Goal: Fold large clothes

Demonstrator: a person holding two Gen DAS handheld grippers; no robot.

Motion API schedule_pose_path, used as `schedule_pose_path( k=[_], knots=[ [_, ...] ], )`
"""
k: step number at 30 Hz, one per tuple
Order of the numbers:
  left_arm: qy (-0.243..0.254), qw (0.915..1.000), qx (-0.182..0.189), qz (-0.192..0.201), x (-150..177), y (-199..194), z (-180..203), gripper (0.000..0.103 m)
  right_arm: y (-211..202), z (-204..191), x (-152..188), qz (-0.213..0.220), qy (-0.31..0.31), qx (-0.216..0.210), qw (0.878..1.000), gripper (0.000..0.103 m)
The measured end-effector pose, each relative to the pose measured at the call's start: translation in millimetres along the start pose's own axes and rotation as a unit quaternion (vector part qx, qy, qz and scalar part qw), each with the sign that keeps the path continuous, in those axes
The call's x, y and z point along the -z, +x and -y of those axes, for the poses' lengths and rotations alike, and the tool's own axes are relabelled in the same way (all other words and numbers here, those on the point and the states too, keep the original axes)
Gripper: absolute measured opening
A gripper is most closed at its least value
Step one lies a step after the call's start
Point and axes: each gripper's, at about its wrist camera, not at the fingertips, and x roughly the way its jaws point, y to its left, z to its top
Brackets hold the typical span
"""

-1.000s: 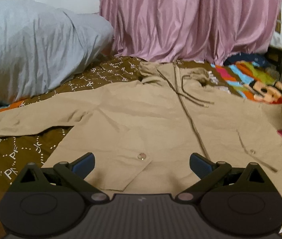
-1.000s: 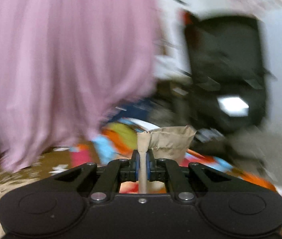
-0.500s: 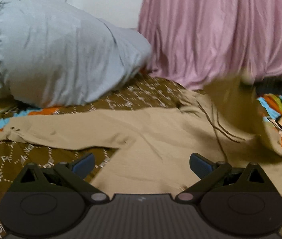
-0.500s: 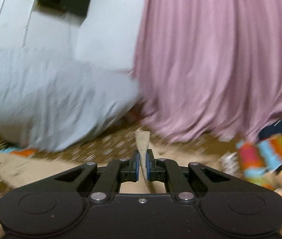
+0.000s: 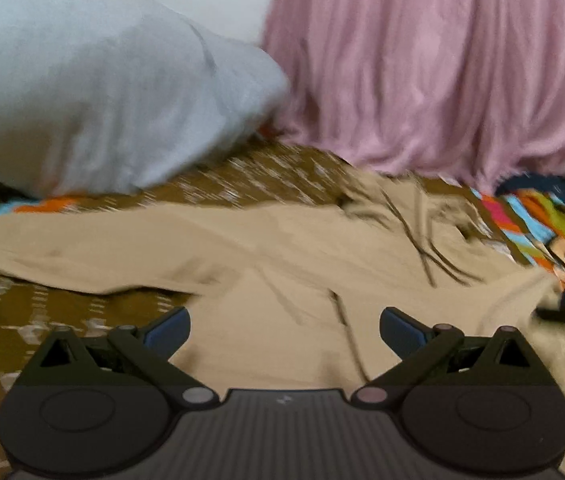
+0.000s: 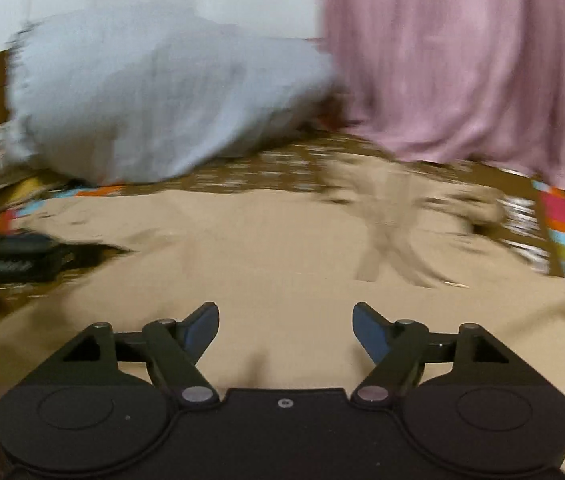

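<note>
Pink curtain [image 5: 442,72] backs the bed; on its brown patterned bedspread [image 5: 22,312] we find the beige hooded jacket [image 6: 282,248] spread flat. Right gripper [image 6: 285,320] fingers are opening, sleeve just released across the body; left gripper [image 5: 284,326] wide, empty. One sleeve fold done

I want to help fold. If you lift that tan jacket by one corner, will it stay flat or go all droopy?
Probably droopy: the tan jacket lies creased and rumpled on the bed, so it looks soft. Its long sleeve would likely dangle. The drawstrings lie loose and may swing.
</note>
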Motion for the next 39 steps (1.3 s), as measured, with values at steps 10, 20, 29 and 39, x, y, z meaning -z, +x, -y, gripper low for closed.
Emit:
schedule_pose_path(
  k=[10, 20, 29, 39],
  knots=[
    [0.074, 0.9923, -0.035, -0.093, 29, 70, 26, 0.103, 52, 236, 1, -0.055, 0.275, 0.19, 0.941, 0.06],
    [0.072, 0.9925, -0.036, -0.092, 29, 76, 25, 0.102, 96, 289, -19, -0.035, 0.278, 0.155, 0.947, 0.001],
    [0.074, 0.9924, -0.037, -0.091, 31, 75, 24, 0.103, 75, 276, -32, -0.042, 0.155, 0.219, 0.962, 0.025],
    [0.026, 0.9974, -0.007, -0.068, 24, 71, 17, 0.102, 7, 255, 61, -0.106, 0.268, 0.131, 0.949, 0.028]
  ],
)
